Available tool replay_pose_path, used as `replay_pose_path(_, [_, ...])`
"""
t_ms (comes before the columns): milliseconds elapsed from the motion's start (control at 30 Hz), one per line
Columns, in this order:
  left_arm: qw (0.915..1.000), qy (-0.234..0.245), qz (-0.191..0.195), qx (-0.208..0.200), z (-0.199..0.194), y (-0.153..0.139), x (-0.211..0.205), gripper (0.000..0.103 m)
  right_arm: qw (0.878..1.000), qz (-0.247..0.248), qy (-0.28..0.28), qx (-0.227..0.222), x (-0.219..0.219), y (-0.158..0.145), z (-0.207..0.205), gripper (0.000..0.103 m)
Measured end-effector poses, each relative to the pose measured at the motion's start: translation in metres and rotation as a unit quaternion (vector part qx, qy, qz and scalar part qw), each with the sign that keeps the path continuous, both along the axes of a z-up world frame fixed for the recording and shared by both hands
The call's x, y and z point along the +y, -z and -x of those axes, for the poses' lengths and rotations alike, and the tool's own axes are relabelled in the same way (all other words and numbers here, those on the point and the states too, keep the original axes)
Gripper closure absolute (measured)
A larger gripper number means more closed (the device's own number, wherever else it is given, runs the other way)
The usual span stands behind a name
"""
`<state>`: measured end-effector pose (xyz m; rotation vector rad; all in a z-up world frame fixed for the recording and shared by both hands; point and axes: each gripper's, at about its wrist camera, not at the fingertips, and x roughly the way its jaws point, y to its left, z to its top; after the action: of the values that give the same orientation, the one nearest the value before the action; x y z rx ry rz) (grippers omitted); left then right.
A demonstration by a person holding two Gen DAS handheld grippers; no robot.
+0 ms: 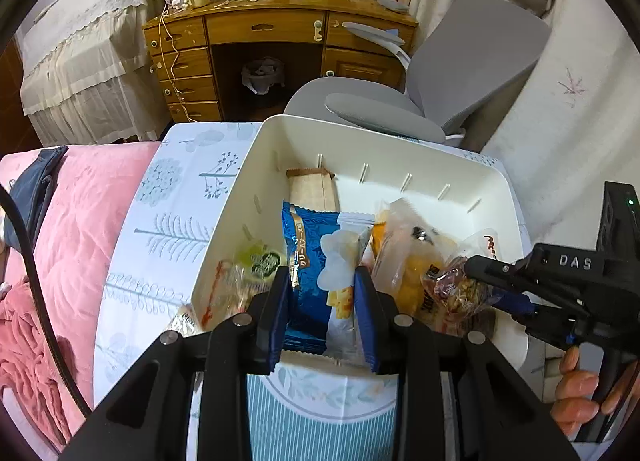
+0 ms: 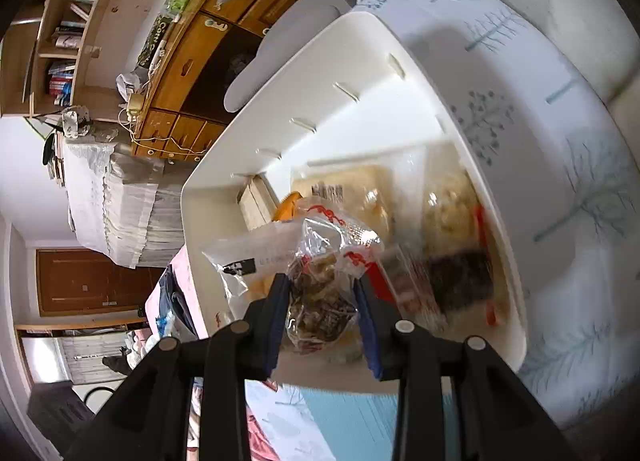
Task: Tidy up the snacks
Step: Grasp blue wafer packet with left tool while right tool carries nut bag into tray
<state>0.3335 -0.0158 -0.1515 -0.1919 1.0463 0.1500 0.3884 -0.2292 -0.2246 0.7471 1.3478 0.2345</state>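
The left gripper (image 1: 322,301) pinches a blue packet (image 1: 316,257) between its pads, held over the near end of the white bin (image 1: 248,197). The right gripper (image 2: 322,309) pinches a clear bag (image 2: 320,281) of dark snacks above the same bin, just right of the left one. Both packs look light, soft, crinkly and probably slippery, their contents likely brittle; a gentle hold across the middle or sealed edge seems safest.

Right gripper (image 2: 322,293) clamps clear crinkled snack packet (image 2: 320,297) at frame centre, over white plastic bin (image 2: 280,109) holding blurred packets.
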Motion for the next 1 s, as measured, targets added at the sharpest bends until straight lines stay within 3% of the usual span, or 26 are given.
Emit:
replay_pose_path(200, [1.0000,-0.007,0.005,0.005,-0.016,0.008,-0.002,0.070,0.998,0.032,-0.023,-0.039,0.003,-0.005,-0.013,0.068])
replay_pose_path(333, [0.9999,-0.009,0.009,0.009,-0.018,0.010,-0.006,0.050,0.998,0.043,-0.032,-0.041,0.000,-0.006,-0.017,0.067])
replay_pose_path(400, [0.9998,-0.010,0.009,0.012,-0.015,0.010,-0.007,0.049,0.998,0.043,-0.032,-0.037,-0.003,-0.006,-0.018,0.053])
replay_pose_path(467, [0.9997,-0.013,0.011,0.018,-0.013,0.010,-0.007,0.041,0.998,0.044,-0.030,-0.033,-0.006,-0.007,-0.016,0.041])
replay_pose_path(600, [0.9992,-0.018,0.017,0.032,-0.003,0.010,-0.005,0.036,0.998,0.041,-0.024,-0.028,-0.011,-0.010,-0.010,0.028])
replay_pose_path(733, [0.9984,-0.024,0.030,0.041,0.014,0.007,0.001,0.029,0.999,0.024,-0.027,-0.011,-0.017,-0.009,-0.002,0.023])
replay_pose_path(1000, [0.9967,-0.038,0.053,0.048,0.057,0.004,0.022,0.029,0.998,0.029,-0.042,-0.023,-0.018,-0.023,0.029,0.015])
